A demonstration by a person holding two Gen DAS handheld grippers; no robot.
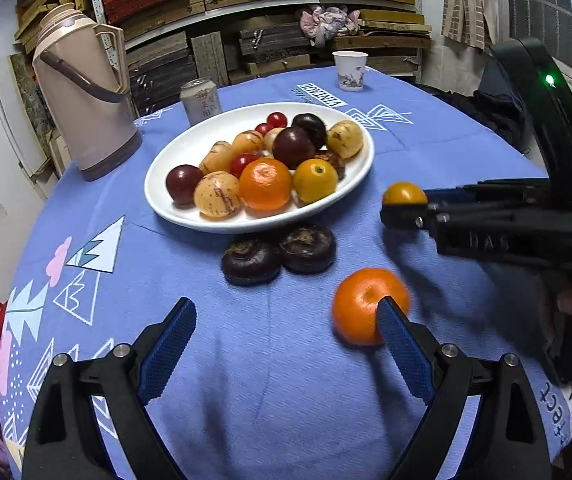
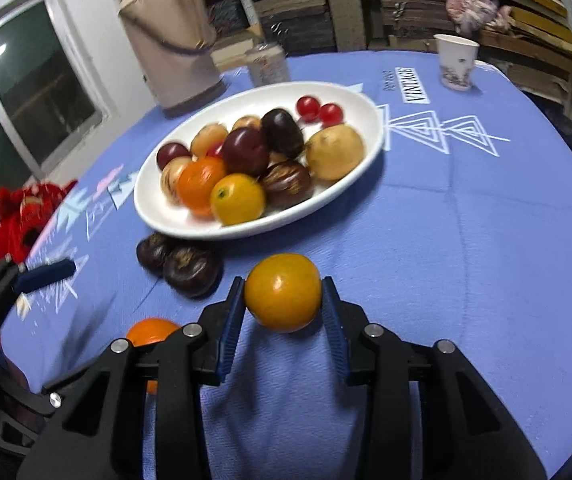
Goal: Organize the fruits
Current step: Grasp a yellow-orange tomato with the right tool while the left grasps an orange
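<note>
My right hand-held gripper [image 2: 283, 300] clamps the yellow-orange fruit [image 2: 283, 292] at lower centre; next, I judge, carry it up-frame onto the white plate [image 2: 370, 160]. My left hand-held gripper [image 1: 286, 328] gapes empty.

left claw [image 1: 286, 334] spread wide and empty, right claw [image 2: 282, 300] clamped, both angled downward

**Colours on the blue cloth**

The cloth [image 1: 269, 360] is periwinkle blue, printed with white line triangles and pale pink shapes. On it sits a white plate [image 1: 173, 216] of dark maroon, speckled tan, red, orange and yellow fruit. In front of the plate: two near-black brown fruits [image 1: 277, 256] and an orange [image 1: 360, 304] (bright, glossy). Behind it, a beige flask [image 1: 85, 96] with brown base.
</note>
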